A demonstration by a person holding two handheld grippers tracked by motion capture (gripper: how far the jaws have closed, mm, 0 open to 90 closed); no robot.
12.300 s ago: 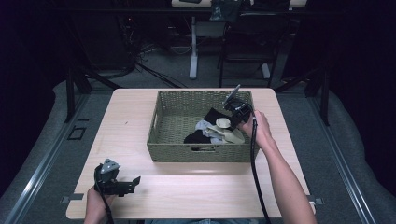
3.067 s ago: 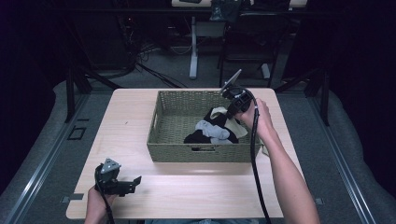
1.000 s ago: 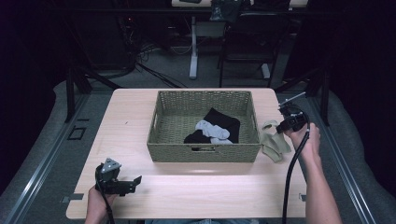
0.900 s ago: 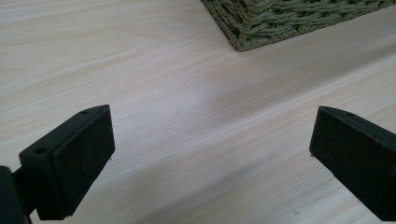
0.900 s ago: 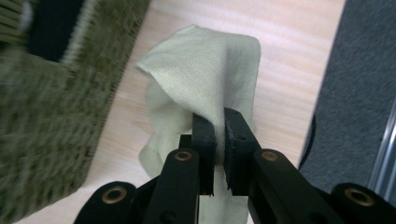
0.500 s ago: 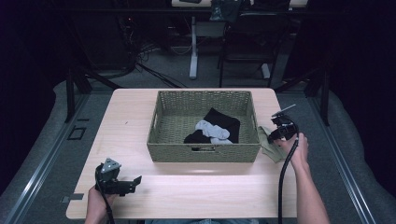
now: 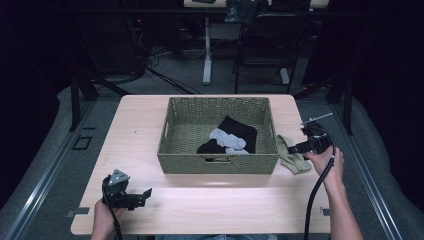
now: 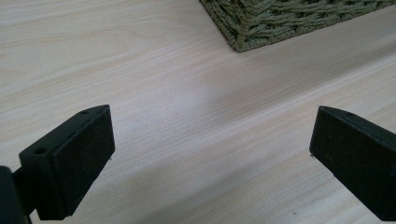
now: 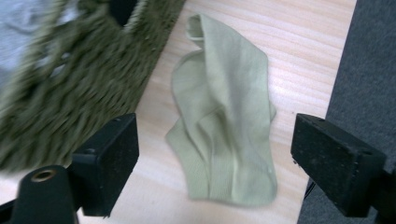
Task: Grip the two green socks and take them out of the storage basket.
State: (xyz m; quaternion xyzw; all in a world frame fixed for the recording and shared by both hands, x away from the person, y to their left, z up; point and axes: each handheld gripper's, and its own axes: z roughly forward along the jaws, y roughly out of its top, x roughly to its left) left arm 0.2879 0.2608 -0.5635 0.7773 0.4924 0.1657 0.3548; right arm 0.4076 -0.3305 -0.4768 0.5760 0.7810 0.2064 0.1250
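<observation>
Pale green sock (image 9: 224,126) lies crumpled on table (image 7: 150,130) near right edge, just beside right wall of woven basket (image 7: 220,162). Right gripper (image 7: 298,148) near sock, jaws apart, just been opening, nothing clamped; sock seen between them on tabletop. Left gripper (image 7: 145,192) at near-left corner of table, jaws wide apart over bare wood. Basket holds black garment (image 7: 240,131) and grey sock (image 7: 226,138).

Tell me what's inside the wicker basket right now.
Inside the wicker basket lie a black garment and a grey sock on top of it. Whatever lies beneath them is covered. The green sock lies outside, on the table.
</observation>
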